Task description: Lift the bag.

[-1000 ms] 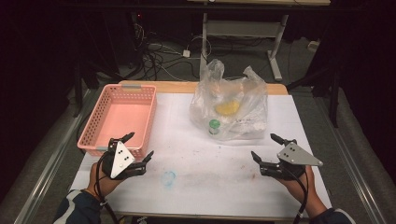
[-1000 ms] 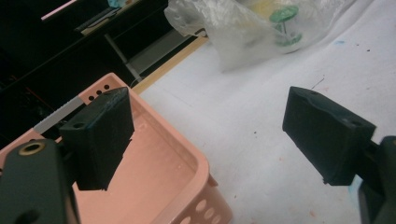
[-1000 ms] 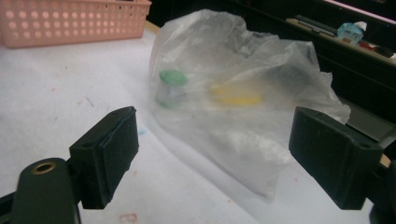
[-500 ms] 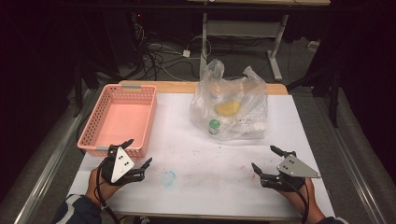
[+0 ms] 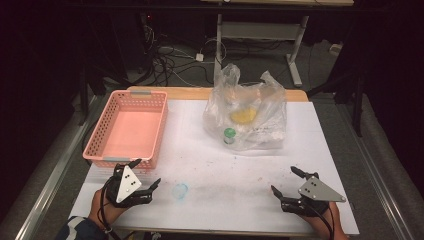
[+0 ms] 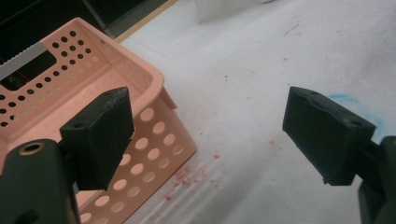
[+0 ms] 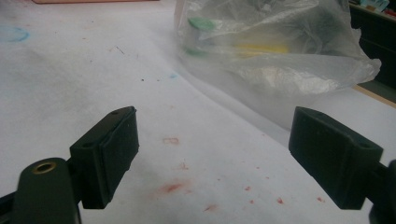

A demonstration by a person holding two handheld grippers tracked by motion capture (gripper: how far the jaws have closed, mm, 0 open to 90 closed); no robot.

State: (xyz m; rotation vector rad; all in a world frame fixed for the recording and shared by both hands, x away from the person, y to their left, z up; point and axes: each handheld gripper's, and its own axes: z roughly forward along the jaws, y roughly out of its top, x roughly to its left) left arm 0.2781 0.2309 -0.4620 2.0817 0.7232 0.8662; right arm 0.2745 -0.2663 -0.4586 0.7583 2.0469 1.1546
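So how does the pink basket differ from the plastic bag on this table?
The pink basket is rigid, opaque and perforated, with an open top and nothing visible inside; the plastic bag is soft, crumpled and see-through, holding a green-capped item and something yellow. The basket sits at the table's far left, close ahead of the left gripper; the bag sits at far centre-right, well ahead of the right gripper. Both rest on the white table cover, untouched by either open gripper.

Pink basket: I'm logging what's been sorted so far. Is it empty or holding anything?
Empty. The pink basket shows only its bare floor in the high view; nothing lies inside.
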